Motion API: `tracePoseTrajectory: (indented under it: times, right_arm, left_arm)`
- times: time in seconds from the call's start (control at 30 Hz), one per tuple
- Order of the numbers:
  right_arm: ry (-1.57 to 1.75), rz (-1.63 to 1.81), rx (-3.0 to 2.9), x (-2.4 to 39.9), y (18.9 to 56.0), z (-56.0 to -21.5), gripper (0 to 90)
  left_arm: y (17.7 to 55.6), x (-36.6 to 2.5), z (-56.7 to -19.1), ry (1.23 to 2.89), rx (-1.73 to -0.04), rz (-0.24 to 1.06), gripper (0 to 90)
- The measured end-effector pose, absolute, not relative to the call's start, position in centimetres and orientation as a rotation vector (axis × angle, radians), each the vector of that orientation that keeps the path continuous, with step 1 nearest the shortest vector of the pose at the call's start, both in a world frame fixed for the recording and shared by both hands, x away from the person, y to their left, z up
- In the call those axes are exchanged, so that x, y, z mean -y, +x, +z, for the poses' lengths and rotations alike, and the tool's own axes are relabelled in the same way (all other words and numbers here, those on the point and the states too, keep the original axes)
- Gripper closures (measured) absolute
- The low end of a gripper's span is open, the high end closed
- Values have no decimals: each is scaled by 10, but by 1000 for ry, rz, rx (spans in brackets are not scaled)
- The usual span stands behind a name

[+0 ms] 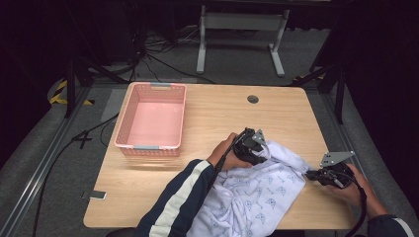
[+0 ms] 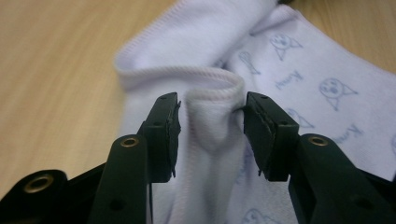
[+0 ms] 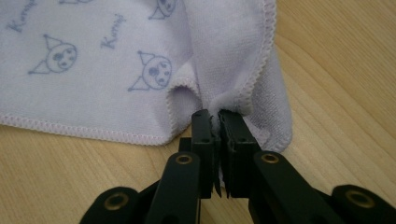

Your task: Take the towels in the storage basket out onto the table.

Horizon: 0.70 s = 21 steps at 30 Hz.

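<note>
While the white printed cloth [image 1: 257,195] lies bunched at the near edge of the tabletop [image 1: 217,118], its right-hand corner is pinched between the closed jaws of the right tool [image 3: 218,122], the stitched hem caught just at the tips. At the cloth's far edge the left tool [image 2: 211,122] is held with jaws apart, a raised fold of hem standing between them; the right-hand jaw touches the fabric, the other is just clear. The step in hand is judged to be securing a second hold so the cloth can be spread or lifted. It is best done by closing squarely on the hemmed fold, deep enough that it cannot slip, with the right grip kept firm. Farther off, at the far left, a pink basket [image 1: 133,121] stands empty.
</note>
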State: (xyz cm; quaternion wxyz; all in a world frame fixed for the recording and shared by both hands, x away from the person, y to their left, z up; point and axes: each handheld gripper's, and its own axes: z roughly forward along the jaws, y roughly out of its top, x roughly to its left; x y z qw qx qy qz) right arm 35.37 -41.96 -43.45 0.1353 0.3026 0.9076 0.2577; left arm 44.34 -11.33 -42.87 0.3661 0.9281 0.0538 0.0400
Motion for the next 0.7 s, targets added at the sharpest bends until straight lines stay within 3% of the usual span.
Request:
tracePoseTrajectory:
  times: [0.1, 0.17, 0.2, 0.27, 0.4, 0.53, 0.63, 0.7]
  right_arm:
    - [876, 746, -2630, 420, 354, -435, 843]
    - [872, 744, -2629, 419, 354, -435, 841]
    - [872, 744, -2630, 419, 354, -435, 841]
    - [871, 744, -2630, 419, 354, -435, 841]
    - [867, 744, -2633, 419, 354, -435, 841]
    - [868, 753, -2630, 419, 354, -435, 847]
    - [869, 765, -2620, 420, 354, -434, 860]
    - [877, 774, -2601, 421, 354, -432, 868]
  left_arm:
    - [445, 115, -432, 2386, -129, 67, 612]
    - [445, 116, -433, 2390, -149, 103, 546]
    - [448, 113, -431, 2352, -160, 80, 546]
    - [453, 107, -427, 2307, -212, 65, 457]
    - [463, 109, -431, 2329, -244, 26, 352]
    - [465, 112, -434, 2331, -252, -21, 553]
    - [467, 111, -433, 2326, -258, -7, 821]
    - [469, 104, -427, 2306, -301, 43, 833]
